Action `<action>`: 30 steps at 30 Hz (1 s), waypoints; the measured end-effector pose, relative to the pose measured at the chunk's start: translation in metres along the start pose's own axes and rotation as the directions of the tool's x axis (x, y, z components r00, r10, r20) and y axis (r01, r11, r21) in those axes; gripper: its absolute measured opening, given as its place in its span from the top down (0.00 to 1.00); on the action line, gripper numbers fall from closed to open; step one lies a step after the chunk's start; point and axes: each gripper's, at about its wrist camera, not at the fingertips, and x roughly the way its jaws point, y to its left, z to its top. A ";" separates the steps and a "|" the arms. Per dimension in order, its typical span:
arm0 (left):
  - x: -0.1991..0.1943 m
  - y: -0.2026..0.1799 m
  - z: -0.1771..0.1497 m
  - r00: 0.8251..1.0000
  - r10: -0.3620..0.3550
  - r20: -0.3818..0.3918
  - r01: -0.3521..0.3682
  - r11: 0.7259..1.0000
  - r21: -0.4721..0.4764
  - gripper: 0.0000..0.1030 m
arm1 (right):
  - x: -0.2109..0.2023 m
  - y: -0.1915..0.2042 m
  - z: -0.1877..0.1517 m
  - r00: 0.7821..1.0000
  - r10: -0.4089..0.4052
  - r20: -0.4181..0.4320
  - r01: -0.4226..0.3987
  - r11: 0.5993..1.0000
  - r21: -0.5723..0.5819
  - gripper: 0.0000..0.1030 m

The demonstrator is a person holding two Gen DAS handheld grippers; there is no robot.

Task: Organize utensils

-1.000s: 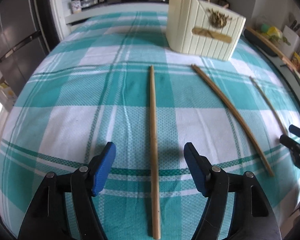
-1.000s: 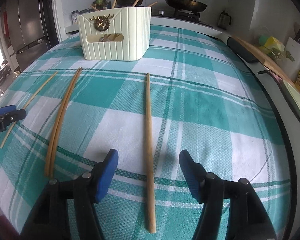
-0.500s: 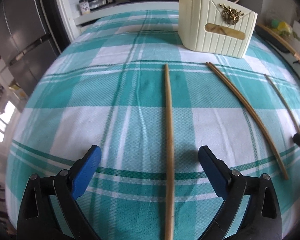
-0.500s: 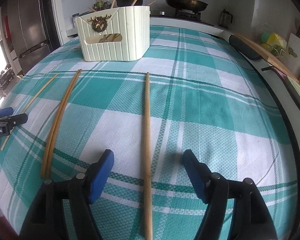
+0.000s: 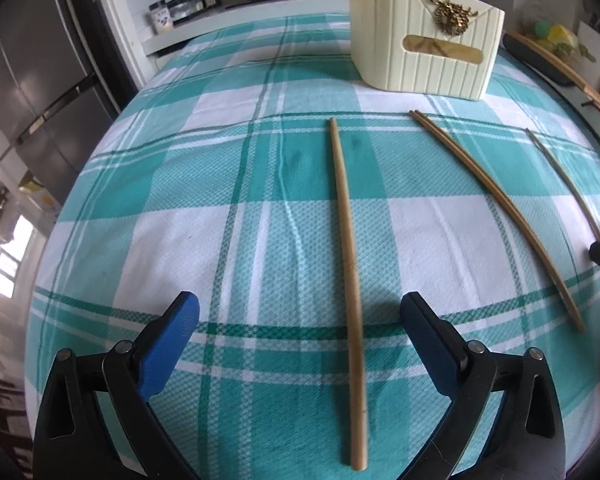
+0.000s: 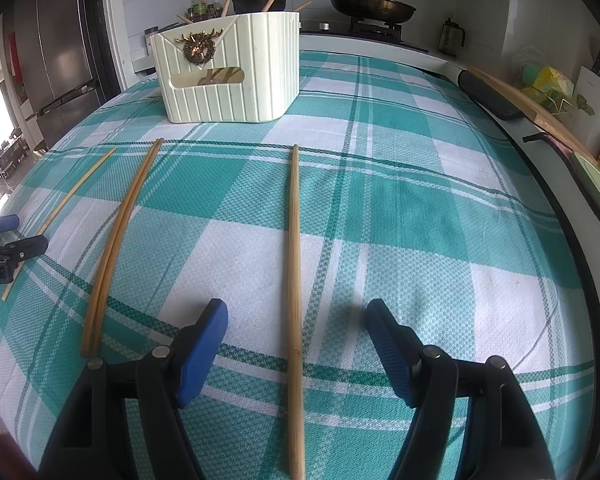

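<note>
On the plaid-cloth worktop point(image 5: 204, 216), L tongs point(image 5: 296, 320) are spread wide w/ nothing held, straddling a single chopstick point(image 5: 346, 232) lying flat, long axis running fwd from the camera twd the cream holder point(image 5: 420, 48), far tip short of it; looks like pre-grasp step, next move prob needs lowering and pinching across the stick near its near end. R of that lies a chopstick pair point(image 6: 120, 240) side by side, touching, angled twd the same holder, then R tongs point(image 6: 296, 320), also released and holding nothing, bracket another lone chopstick point(image 6: 294, 264) pointing fwd; same lower-and-close needed, then drop into holder.
</note>
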 end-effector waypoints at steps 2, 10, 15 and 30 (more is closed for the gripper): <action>0.003 0.003 0.001 1.000 -0.007 -0.006 0.007 1.000 -0.015 0.00 | 0.000 0.000 0.000 1.000 0.000 0.000 0.000 1.000 0.000 0.29; 0.006 0.010 -0.001 0.998 -0.054 0.008 0.055 0.998 -0.040 0.00 | 0.000 0.000 0.000 1.000 0.000 0.000 0.000 1.000 -0.001 0.29; 0.006 0.011 -0.002 0.998 -0.054 0.025 0.055 0.998 -0.043 0.00 | 0.000 0.000 0.000 1.000 0.000 0.000 0.000 1.000 -0.001 0.29; 0.008 0.015 -0.001 0.997 -0.066 0.048 0.069 0.996 -0.049 0.00 | 0.000 0.000 0.000 1.000 0.001 0.000 -0.001 1.000 -0.002 0.29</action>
